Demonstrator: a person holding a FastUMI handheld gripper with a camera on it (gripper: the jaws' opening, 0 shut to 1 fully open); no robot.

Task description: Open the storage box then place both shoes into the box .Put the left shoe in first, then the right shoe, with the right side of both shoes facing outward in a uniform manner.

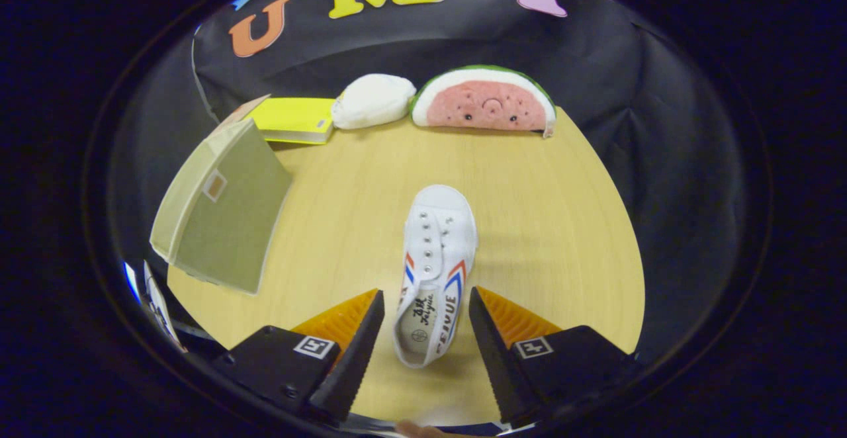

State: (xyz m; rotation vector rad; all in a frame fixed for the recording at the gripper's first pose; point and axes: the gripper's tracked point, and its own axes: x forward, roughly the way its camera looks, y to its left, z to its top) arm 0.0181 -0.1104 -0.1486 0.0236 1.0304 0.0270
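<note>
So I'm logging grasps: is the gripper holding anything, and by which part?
Nothing is held: the hand-held gripper is open, its fingers either side of the white shoe's heel without touching.

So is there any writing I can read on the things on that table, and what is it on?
"FEIYUE": side of the white shoe, whose heel lies between the open gripper's fingers.
Shoe's insole print: too blurred.
Storage box tag: unreadable.

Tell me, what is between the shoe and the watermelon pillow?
Nothing: in the gripper view, bare wooden table runs from the white shoe to the watermelon pillow. The shoe's heel sits between the open gripper fingers, untouched.
</note>
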